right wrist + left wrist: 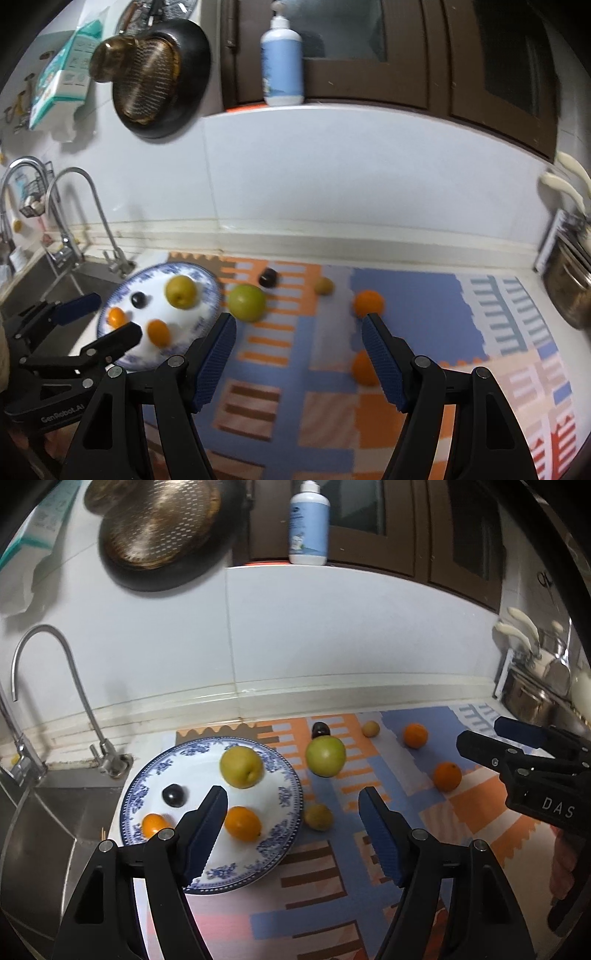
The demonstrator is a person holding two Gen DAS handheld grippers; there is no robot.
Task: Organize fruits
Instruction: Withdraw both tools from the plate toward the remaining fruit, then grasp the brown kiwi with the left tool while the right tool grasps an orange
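1. Left wrist view showed me the plate (284,797) at the left end of the mat (369,904), just beside the sink (44,812), carrying a yellow-green fruit (241,767), a dark plum (173,795) and two small oranges (242,823).
2. Off the plate, on the mat, lay a green apple (325,756), a small yellow fruit (317,816) touching the plate rim, another dark plum (320,730) behind the apple, a pale little fruit (370,729) and two oranges (447,776) further right.
3. My left gripper (293,812) hung above the plate's right edge with its fingers spread and nothing between them.
4. My right gripper (299,332) was likewise spread and empty over the mat, the nearer orange (360,369) partly behind its right finger.
5. I judged about half the fruit was yet to go onto the plate.
6. Risks as I saw them: round fruit could roll off the surface or into the sink if nudged; a fruit dropped onto the crowded plate could knock others out; the two grippers sat near each other and could collide.
7. Hard to read: the right wrist view was blurred, so fruit kinds were uncertain; the sink's depth was cut off, and only a sliver of a hand (563,864) showed.
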